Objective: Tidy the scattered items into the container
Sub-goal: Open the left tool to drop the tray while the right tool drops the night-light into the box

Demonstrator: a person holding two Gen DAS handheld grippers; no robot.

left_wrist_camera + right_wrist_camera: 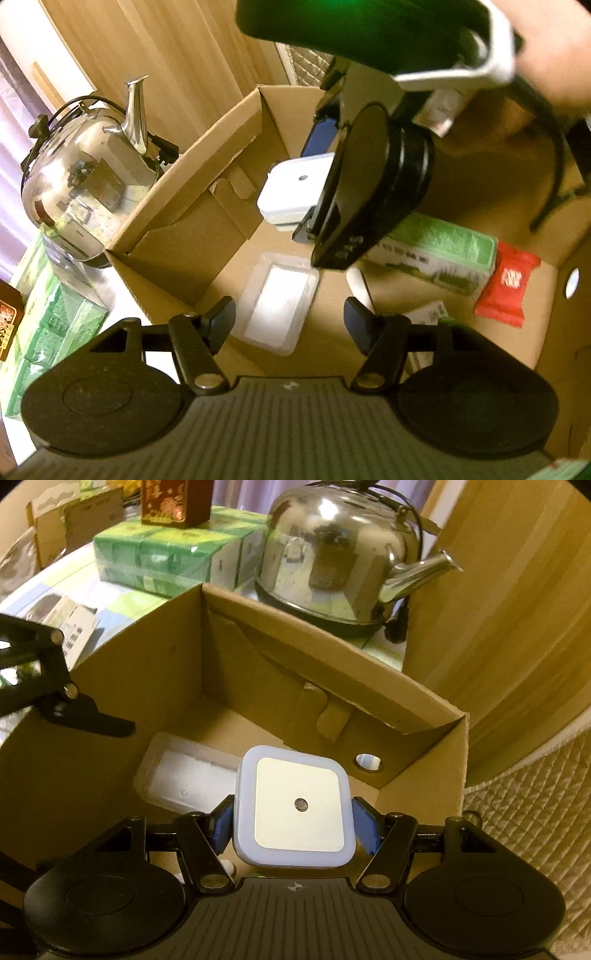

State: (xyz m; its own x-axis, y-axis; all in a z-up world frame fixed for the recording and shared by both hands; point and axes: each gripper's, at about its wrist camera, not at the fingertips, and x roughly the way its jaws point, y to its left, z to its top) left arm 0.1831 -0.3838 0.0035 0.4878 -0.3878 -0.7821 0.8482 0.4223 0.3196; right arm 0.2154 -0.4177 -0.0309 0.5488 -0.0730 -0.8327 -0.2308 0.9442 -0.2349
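My right claw (293, 825) pinches the nightlight (295, 806) by its edges above the box (332, 668); a slip could drop it onto the tray (184, 779) below. My left claw (290, 321) hangs open, empty.

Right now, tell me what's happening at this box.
A person is tidying items into the cardboard box. The right gripper is shut on a square white night light, held over the box. The left gripper is open and empty above a clear plastic tray, a green packet and a red sachet already inside.
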